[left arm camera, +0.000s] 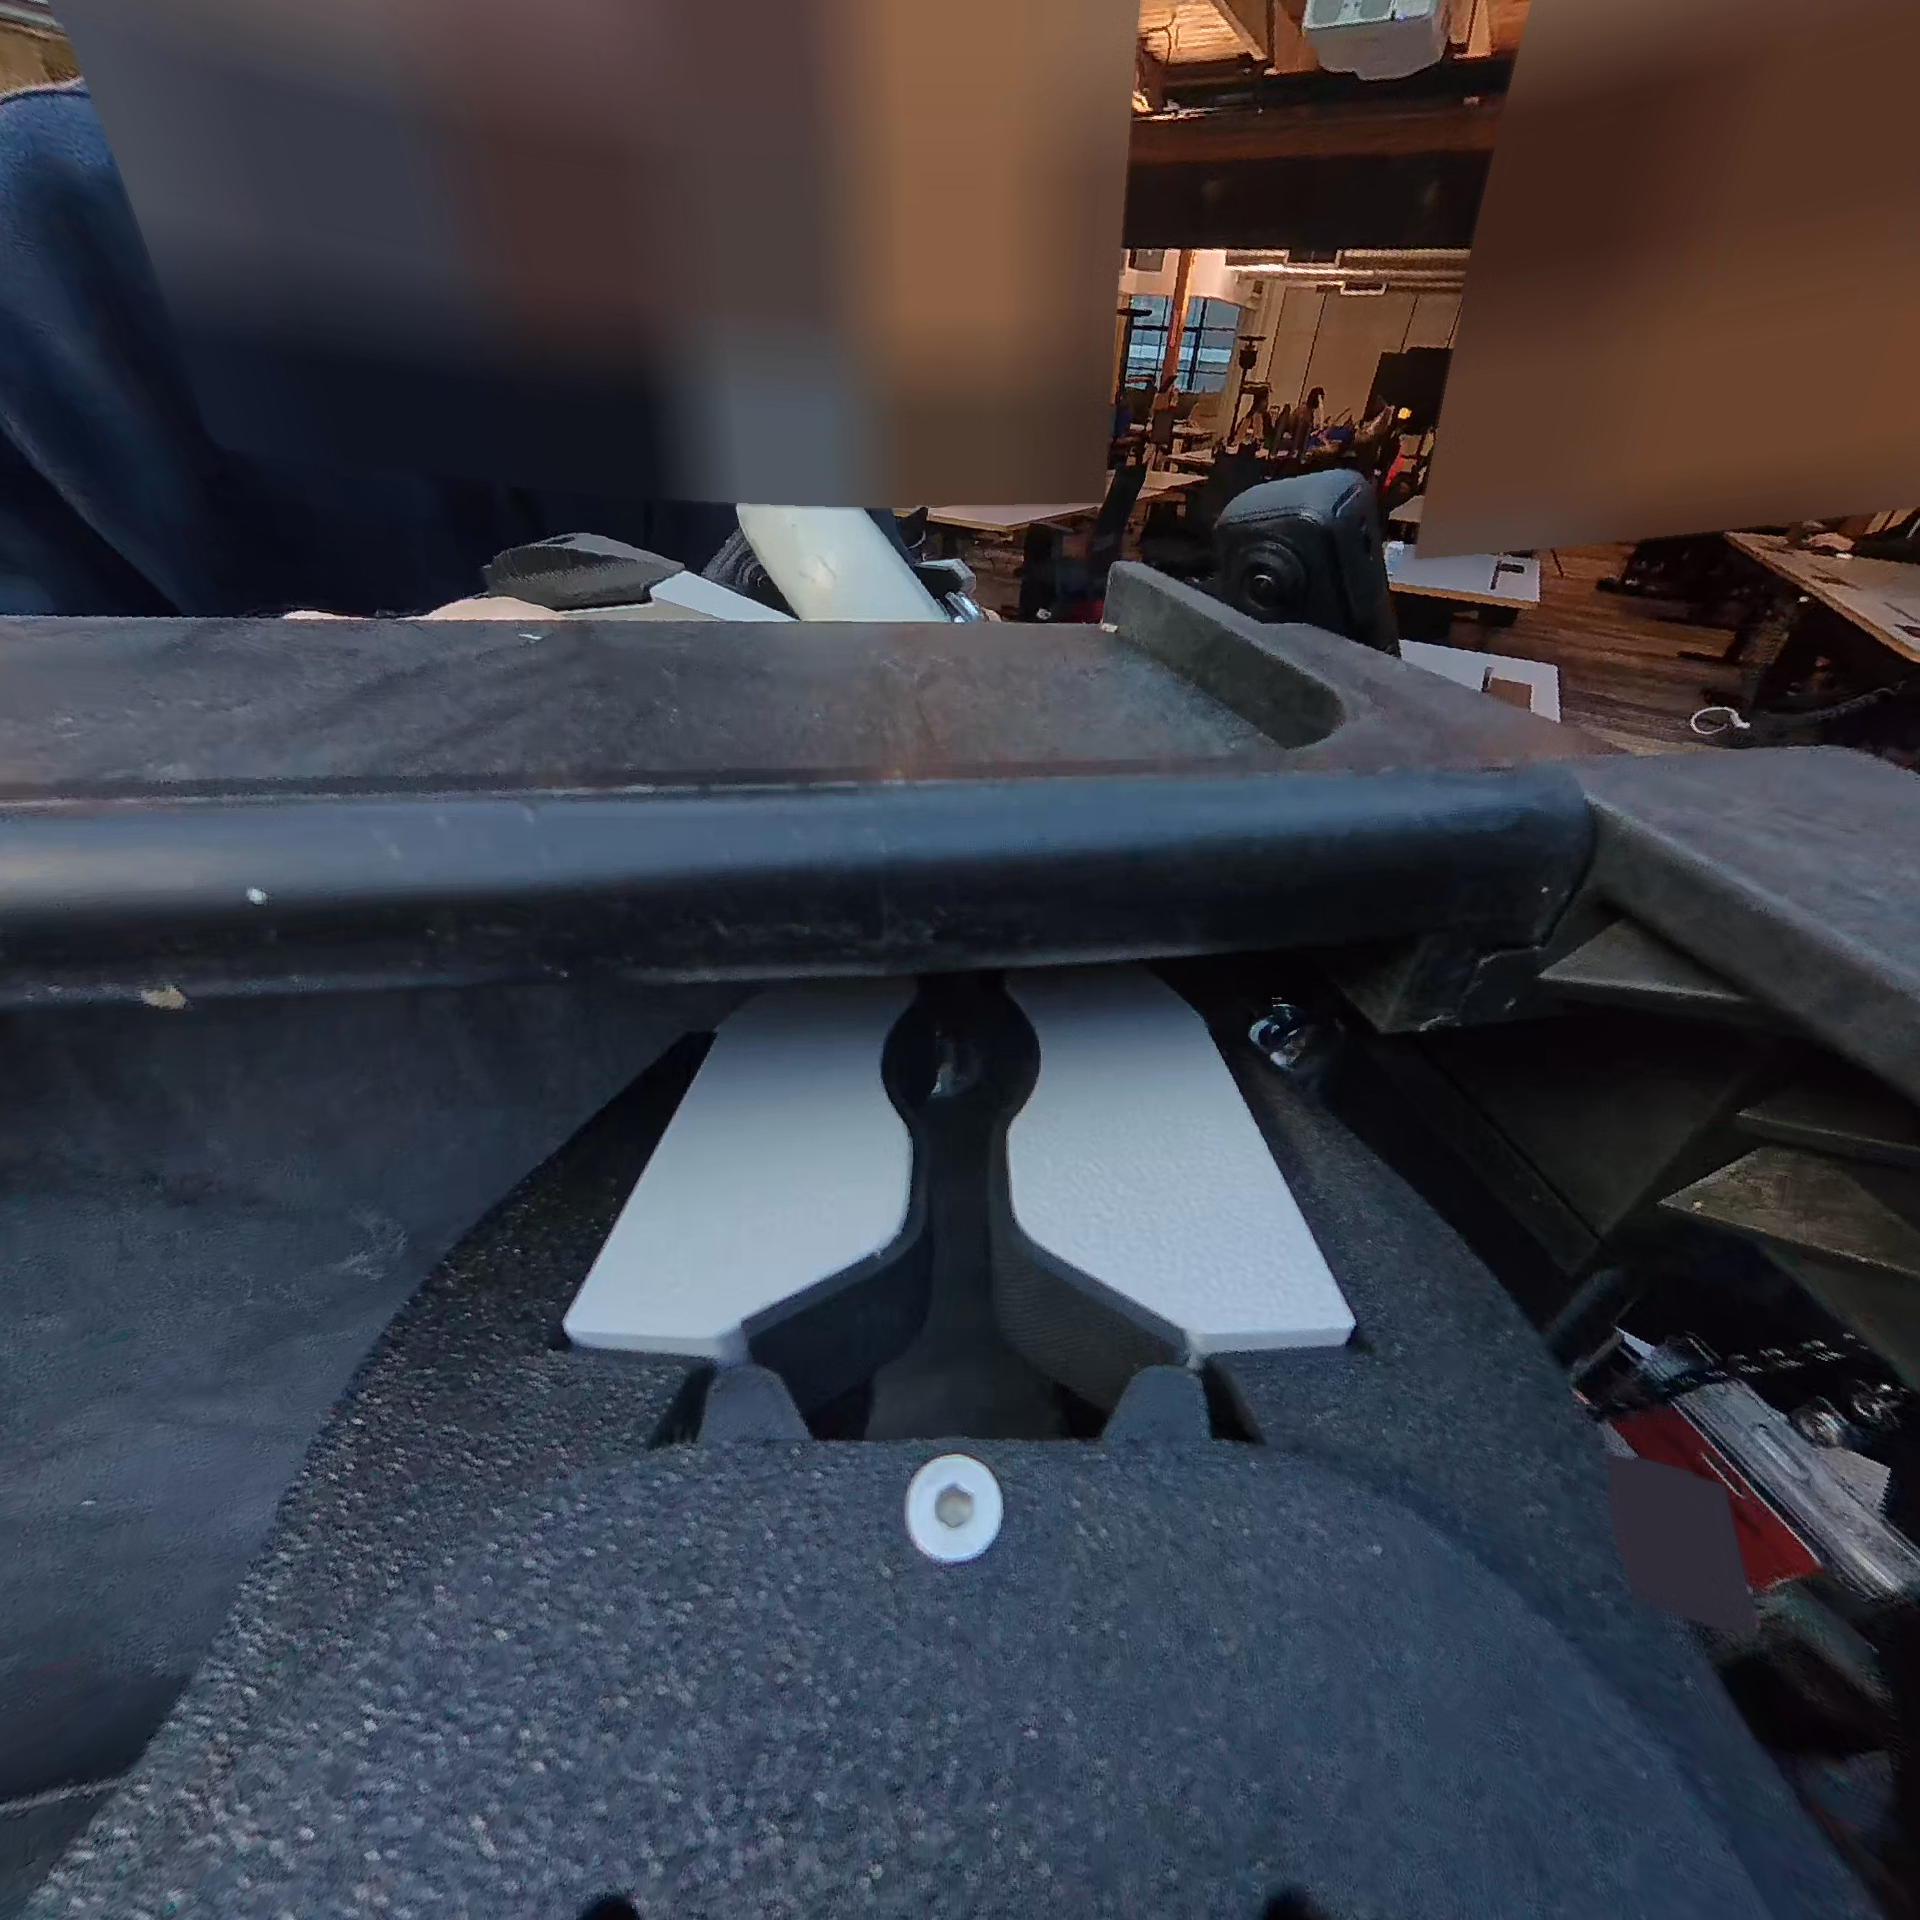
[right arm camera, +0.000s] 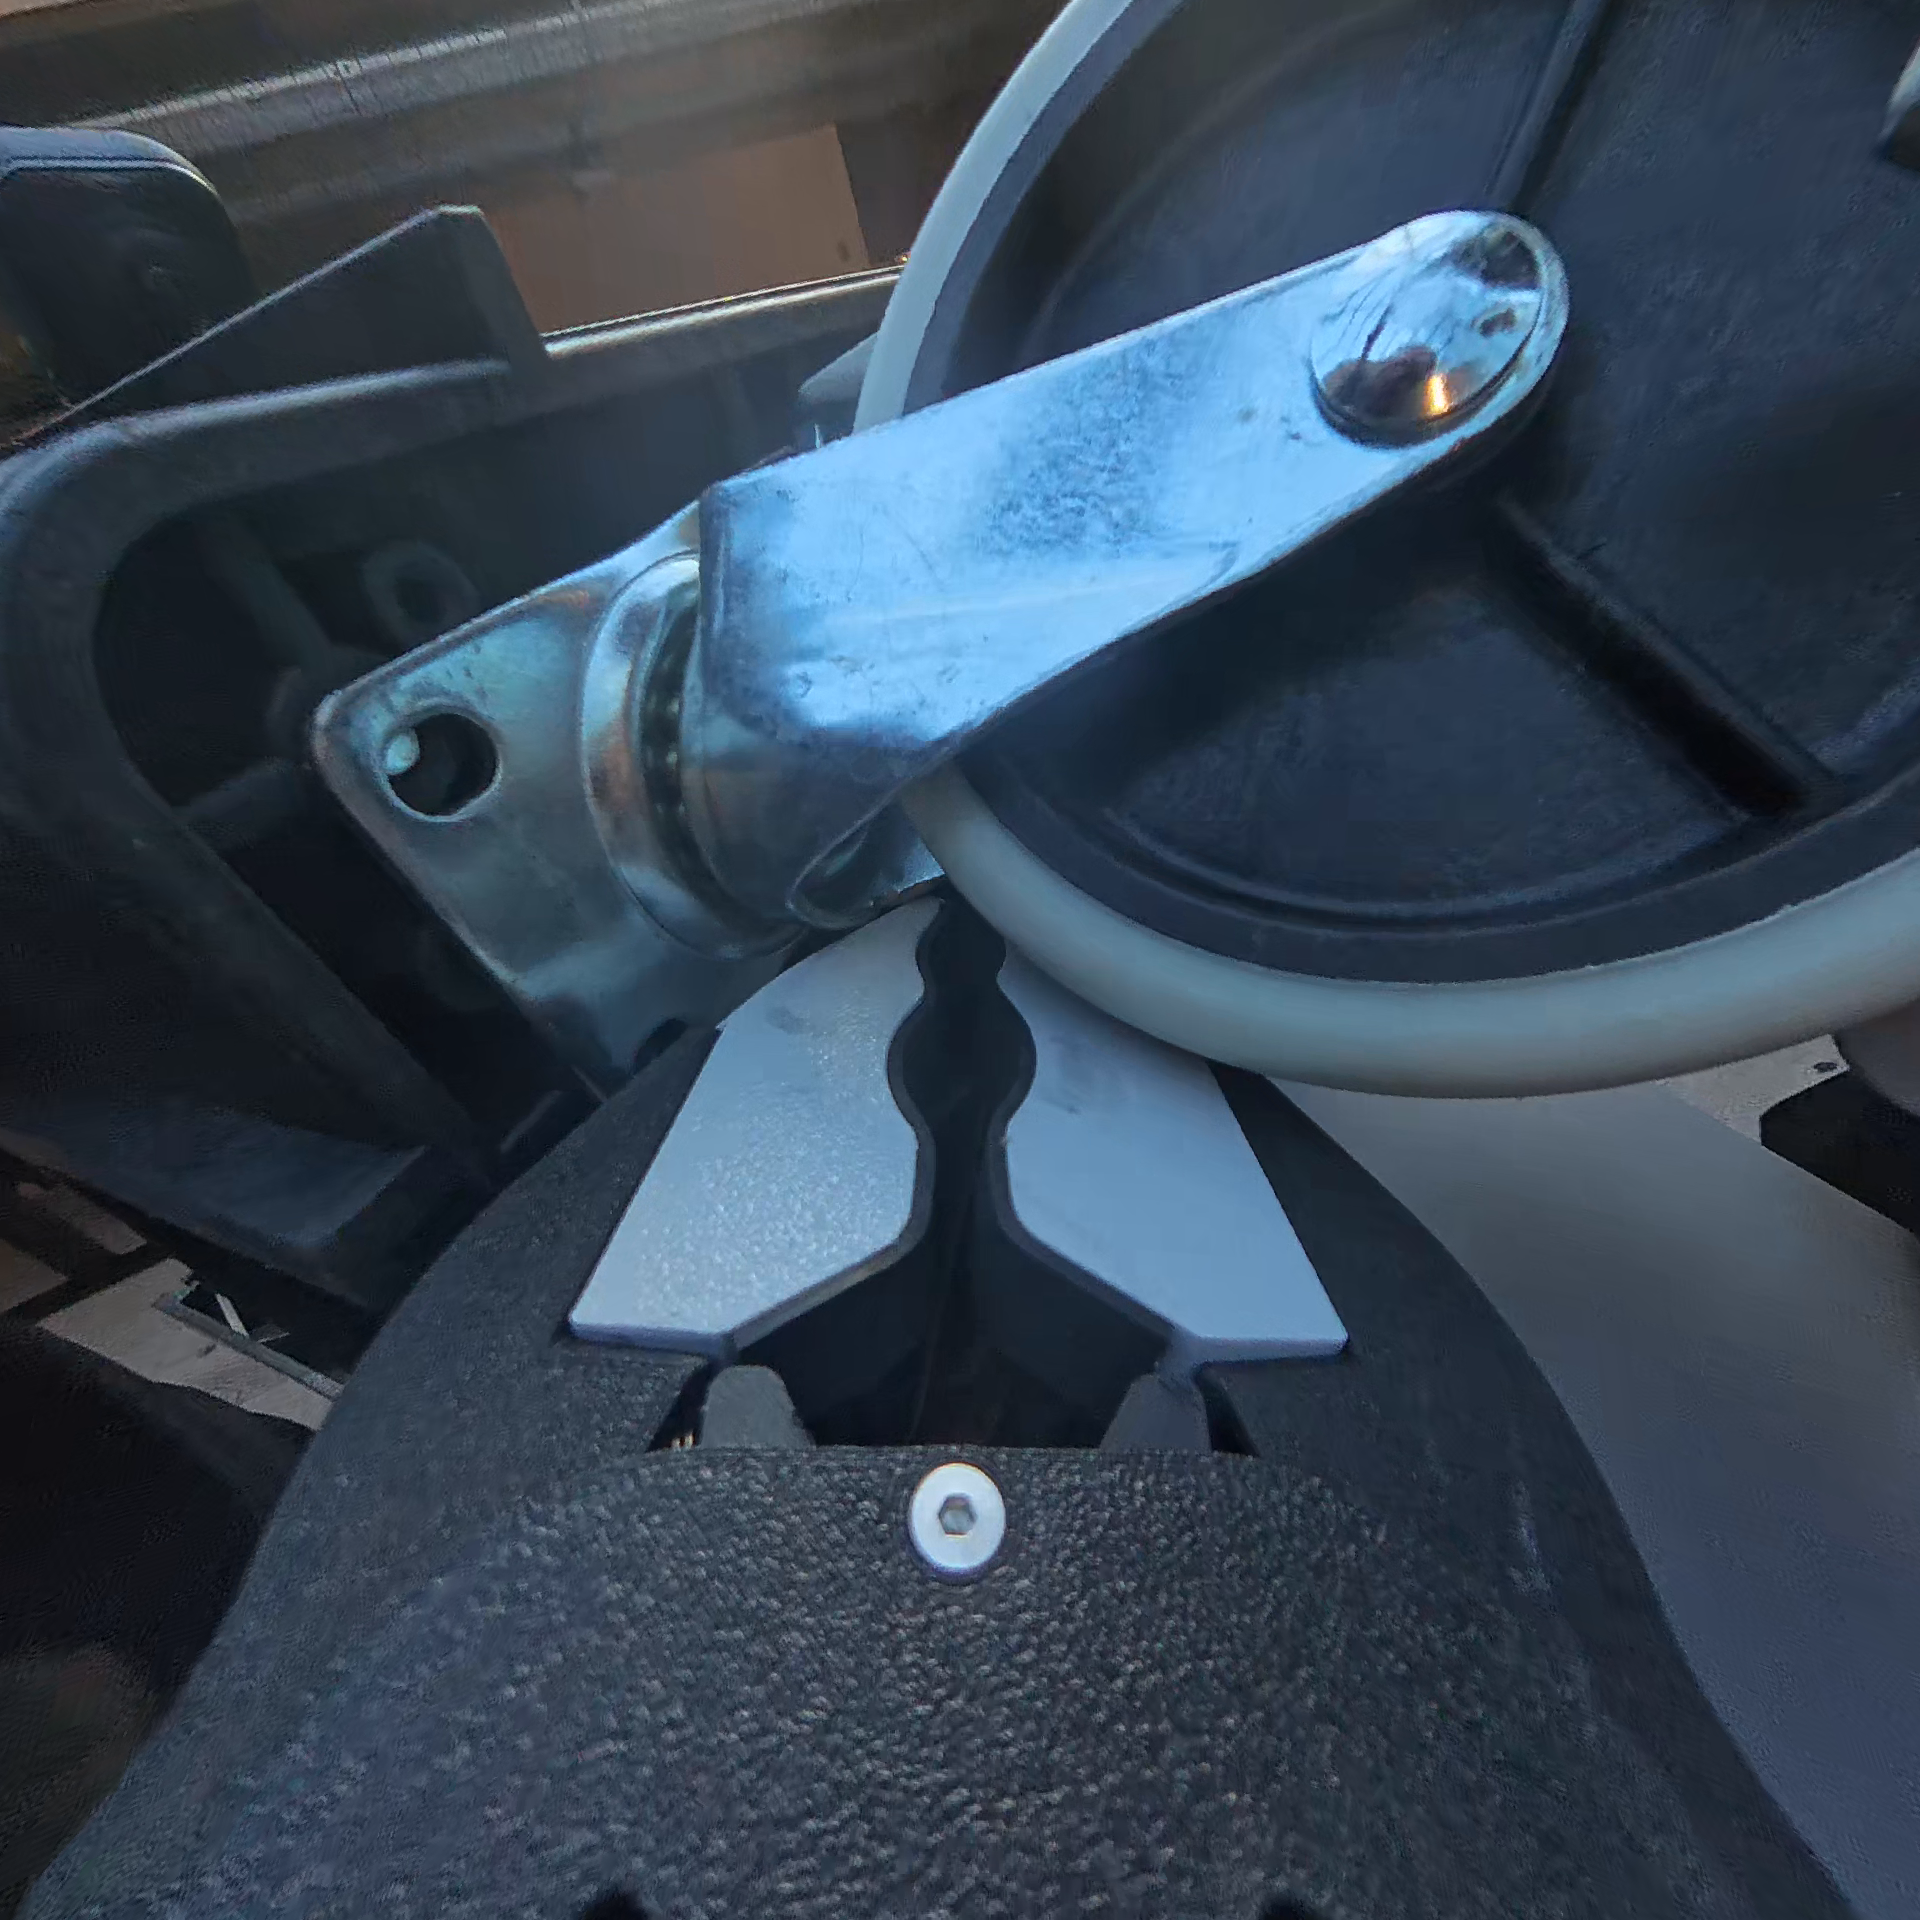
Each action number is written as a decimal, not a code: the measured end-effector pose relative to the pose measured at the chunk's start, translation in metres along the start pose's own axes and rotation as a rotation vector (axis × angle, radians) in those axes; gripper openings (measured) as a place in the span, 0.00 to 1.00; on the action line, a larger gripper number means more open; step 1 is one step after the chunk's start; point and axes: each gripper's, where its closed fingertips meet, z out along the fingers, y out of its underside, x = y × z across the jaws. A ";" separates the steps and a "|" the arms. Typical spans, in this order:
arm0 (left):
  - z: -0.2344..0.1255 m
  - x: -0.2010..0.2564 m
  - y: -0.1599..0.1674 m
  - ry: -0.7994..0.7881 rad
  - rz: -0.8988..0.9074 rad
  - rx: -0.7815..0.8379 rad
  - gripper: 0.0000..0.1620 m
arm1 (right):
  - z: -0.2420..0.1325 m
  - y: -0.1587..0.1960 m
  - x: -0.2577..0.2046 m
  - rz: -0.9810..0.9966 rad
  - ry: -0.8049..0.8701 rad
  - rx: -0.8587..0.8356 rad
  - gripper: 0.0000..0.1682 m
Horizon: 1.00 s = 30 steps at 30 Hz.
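Note:
In the left wrist view my left gripper (left arm camera: 961, 997) has its white fingers (left arm camera: 790, 1164) close together with only a narrow gap. Their tips are hidden under the rounded rim of a black plastic cart body (left arm camera: 831, 862). A small shiny metal piece (left arm camera: 951, 1070) shows in the round notch between the fingers. In the right wrist view my right gripper (right arm camera: 961, 935) is also closed to a narrow gap. Its tips press against a caster: a zinc-plated swivel fork (right arm camera: 1039, 540), its mounting plate (right arm camera: 457, 769), and a black wheel with a grey tyre (right arm camera: 1455, 997). Whether the tips pinch the fork is hidden.
Beyond the cart body in the left wrist view are the other gripper (left arm camera: 582, 577), the grey caster wheel (left arm camera: 831, 566), a black camera (left arm camera: 1299, 561) and a person's dark blue sleeve (left arm camera: 73, 364). Desks (left arm camera: 1829, 592) stand on a wooden floor behind. A shiny bolt (left arm camera: 1283, 1029) sits under the rim. My hands' fingertips stand some 8 cm from each other.

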 end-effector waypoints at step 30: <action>0.000 0.001 -0.001 -0.087 -0.063 0.049 0.03 | -0.062 -0.027 -0.037 -0.072 0.429 -0.016 0.02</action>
